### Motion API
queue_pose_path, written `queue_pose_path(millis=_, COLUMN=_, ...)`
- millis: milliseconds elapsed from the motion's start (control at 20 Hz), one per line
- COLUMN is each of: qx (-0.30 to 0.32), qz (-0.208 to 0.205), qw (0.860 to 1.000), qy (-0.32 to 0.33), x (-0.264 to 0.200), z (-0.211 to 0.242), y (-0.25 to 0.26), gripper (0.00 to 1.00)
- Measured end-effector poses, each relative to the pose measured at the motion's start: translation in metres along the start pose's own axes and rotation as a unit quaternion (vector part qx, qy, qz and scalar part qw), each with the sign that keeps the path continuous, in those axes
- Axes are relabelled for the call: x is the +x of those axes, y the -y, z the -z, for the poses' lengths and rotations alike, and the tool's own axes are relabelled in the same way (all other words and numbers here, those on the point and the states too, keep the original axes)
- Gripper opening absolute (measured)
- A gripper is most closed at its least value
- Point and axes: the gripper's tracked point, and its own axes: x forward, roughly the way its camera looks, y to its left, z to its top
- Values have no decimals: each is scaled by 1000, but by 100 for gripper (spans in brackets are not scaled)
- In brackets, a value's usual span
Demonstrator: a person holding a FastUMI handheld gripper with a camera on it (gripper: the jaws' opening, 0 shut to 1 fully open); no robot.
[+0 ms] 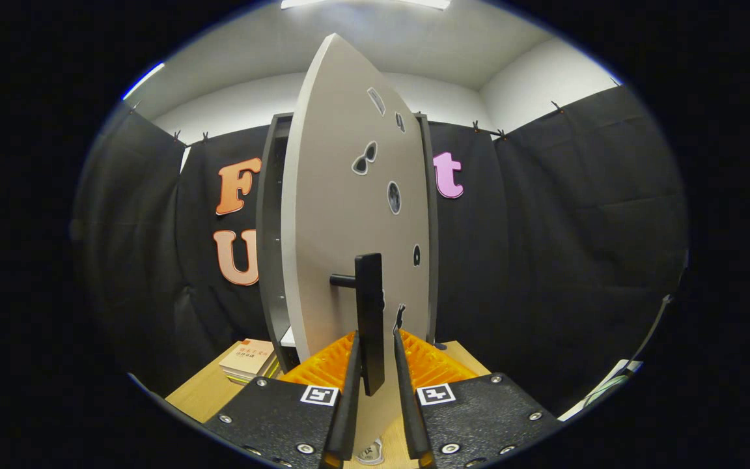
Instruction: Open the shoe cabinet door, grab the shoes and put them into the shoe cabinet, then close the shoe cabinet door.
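Note:
The shoe cabinet (271,260) is a tall dark frame standing on a wooden table (199,397). Its pale door (342,215), dotted with small dark stickers, is swung partly open and I see it almost edge-on. A black vertical bar handle (370,312) stands off the door on a short stub. My gripper (375,335) has its fingers on either side of the handle's lower end, drawn in narrow against it. A light shelf (288,337) shows inside the cabinet through the gap left of the door.
A stack of books (249,358) lies on the table left of the cabinet foot. Black cloth walls close in behind and on both sides. A pale cable (609,384) hangs at the right.

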Motion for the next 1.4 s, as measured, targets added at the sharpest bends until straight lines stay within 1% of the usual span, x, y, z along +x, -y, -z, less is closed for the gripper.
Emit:
queue_pose_path(millis=350, qx=-3, qz=13, qw=1000, qy=-3, x=-7, z=1, y=26, gripper=30)
queue_pose_path(millis=650, qx=4, qz=36, qw=999, qy=0, x=-8, z=0, y=48, gripper=36)
queue_pose_path(millis=850, qx=8, qz=53, qw=999, qy=1, x=-11, z=1, y=67, gripper=50)
queue_pose_path(millis=950, qx=11, qz=53, qw=999, qy=1, x=-13, z=1, y=72, gripper=56)
queue_pose_path(millis=1200, qx=19, qz=50, qw=999, qy=2, x=-14, z=-2, y=82, gripper=61)
queue_pose_path(millis=1400, qx=19, qz=47, qw=999, qy=2, x=-12, z=0, y=81, gripper=62)
